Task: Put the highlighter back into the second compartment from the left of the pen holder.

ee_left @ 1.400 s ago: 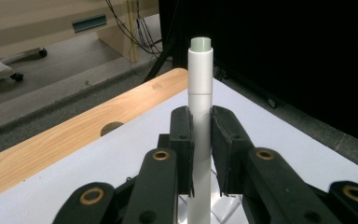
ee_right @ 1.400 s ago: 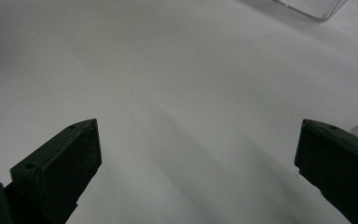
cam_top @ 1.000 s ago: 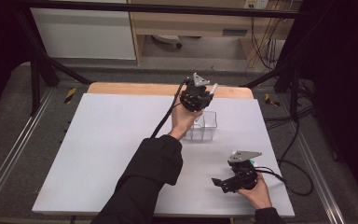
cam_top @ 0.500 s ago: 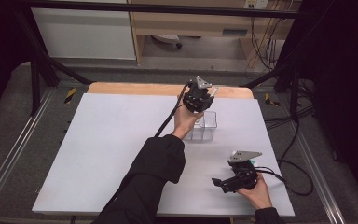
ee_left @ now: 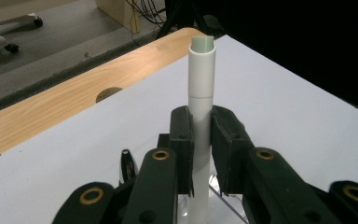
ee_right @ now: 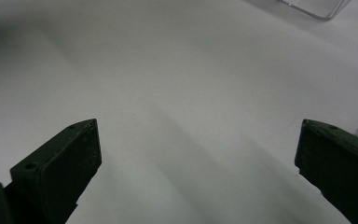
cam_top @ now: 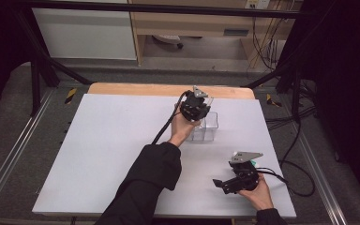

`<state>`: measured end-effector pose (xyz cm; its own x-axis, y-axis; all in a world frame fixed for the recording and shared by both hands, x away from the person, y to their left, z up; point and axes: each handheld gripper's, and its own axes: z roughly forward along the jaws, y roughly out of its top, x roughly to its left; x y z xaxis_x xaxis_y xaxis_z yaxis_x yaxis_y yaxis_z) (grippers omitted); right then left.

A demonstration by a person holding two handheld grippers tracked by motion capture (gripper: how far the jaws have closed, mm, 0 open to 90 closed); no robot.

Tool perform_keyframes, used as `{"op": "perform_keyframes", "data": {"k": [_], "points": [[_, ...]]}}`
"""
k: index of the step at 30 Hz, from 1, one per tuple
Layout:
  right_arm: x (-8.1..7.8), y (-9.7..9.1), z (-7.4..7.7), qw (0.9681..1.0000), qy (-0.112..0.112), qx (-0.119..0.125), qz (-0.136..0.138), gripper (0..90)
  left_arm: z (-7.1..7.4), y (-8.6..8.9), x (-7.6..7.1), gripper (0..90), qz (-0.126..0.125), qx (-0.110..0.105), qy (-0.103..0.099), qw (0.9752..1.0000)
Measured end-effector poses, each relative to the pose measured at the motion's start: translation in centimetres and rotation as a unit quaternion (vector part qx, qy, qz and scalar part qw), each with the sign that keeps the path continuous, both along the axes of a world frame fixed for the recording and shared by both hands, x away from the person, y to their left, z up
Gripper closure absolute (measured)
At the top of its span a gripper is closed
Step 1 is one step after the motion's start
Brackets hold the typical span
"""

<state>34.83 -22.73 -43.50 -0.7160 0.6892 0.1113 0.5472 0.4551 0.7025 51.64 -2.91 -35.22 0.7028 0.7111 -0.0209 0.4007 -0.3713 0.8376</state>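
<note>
The white worktop (cam_top: 108, 154) lay broad and bare. Near its far edge stood a clear box (cam_top: 205, 127); just above it, the left tongs (ee_left: 200, 140) were clenched on an upright white tube (ee_left: 201, 79), not yet set inside. The right tongs (ee_right: 198, 154) gaped, released.

- The high view looks forward and down from above the person's side, taking in the whole white counter (cam_top: 122, 154) from well off.
- The left gripper view sits close behind its tongs (ee_left: 201, 140), facing the counter's wooden far edge (ee_left: 74, 107).
- The right gripper view looks low across bare counter.
- All share the clear box (cam_top: 205, 127) (ee_right: 307, 7).
</note>
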Motion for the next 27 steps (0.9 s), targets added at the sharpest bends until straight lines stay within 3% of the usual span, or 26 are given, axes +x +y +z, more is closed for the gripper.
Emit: {"op": "perform_keyframes", "data": {"k": [11,17,27], "points": [[0.0,0.0,0.0,1.0,0.0,-0.001,-0.001,1.0,-0.7,0.8,-0.6,75.7,-0.01,0.013,0.012,0.9998],[0.0,0.1,0.0,1.0,0.0,0.001,-0.003,1.0,0.6,2.4,-1.9,60.5,-0.02,0.014,0.005,0.9997],[-0.1,0.1,0.1,1.0,-0.005,-0.004,-0.004,0.6,1.8,7.1,-5.4,38.4,-0.025,0.022,0.008,0.9994]]}}
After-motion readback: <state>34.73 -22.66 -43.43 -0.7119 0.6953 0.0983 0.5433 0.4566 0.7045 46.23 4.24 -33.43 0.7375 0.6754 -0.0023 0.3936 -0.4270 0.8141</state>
